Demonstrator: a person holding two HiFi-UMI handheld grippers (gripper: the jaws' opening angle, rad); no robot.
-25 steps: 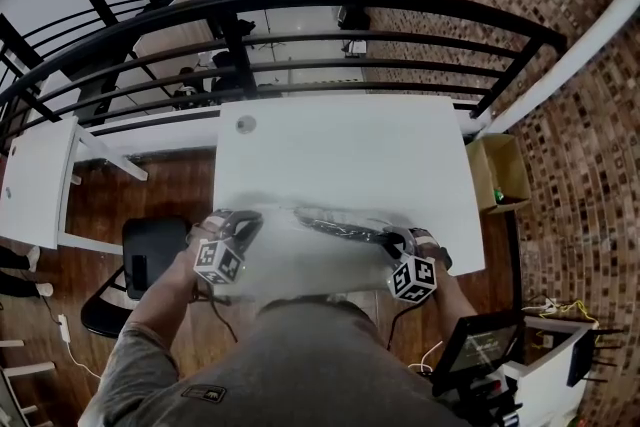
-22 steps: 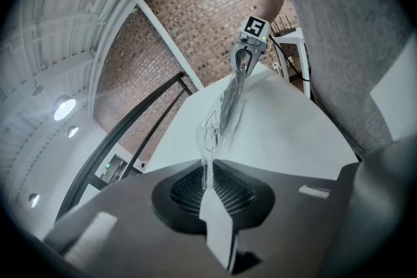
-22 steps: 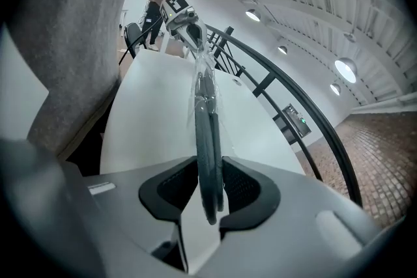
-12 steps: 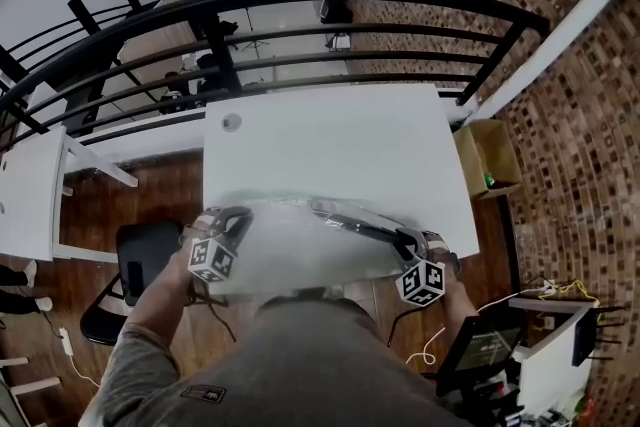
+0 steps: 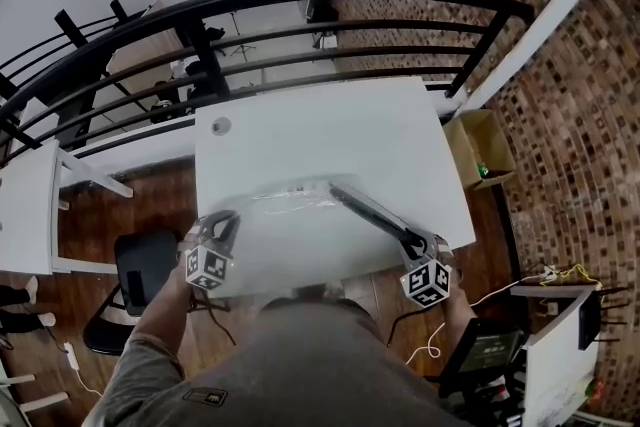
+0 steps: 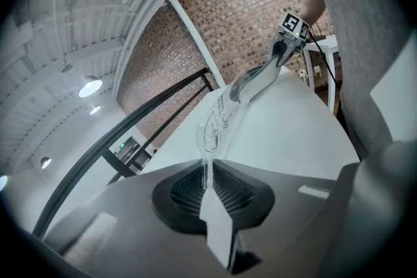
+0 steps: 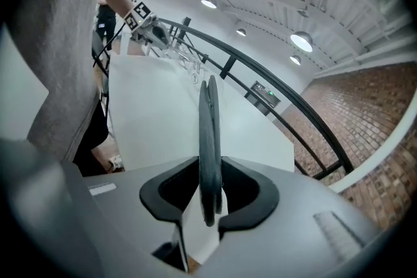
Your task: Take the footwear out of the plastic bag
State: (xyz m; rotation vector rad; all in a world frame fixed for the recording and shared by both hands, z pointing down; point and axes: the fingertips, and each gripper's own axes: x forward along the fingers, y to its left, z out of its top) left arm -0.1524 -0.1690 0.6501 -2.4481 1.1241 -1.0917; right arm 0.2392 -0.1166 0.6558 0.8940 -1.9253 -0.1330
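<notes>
- Here, the left tool [image 5: 226, 225] is shut tight, pinching a thin edge of the clear, crinkled plastic bag [image 5: 288, 207] between its pads.
- The bag is stretched in a band over the near part of the white rectangular counter [image 5: 320, 130], running from the left tool toward the right one.
- The right tool [image 5: 414, 243] is clamped on one end of a dark, flat piece of footwear [image 5: 372, 212]. In the right gripper view the footwear stands edge-on between the jaws.
- The footwear slants from the counter's near right corner toward its middle. Its far end meets the bag's right end, where the plastic overlaps it. How much of it lies inside the bag cannot be told.
- Beyond the counter runs a black metal railing [image 5: 330, 0].
- An open brown cardboard box [image 5: 480, 150] sits on the floor just beside the counter's right edge, near the brick wall [image 5: 565, 115].
</notes>
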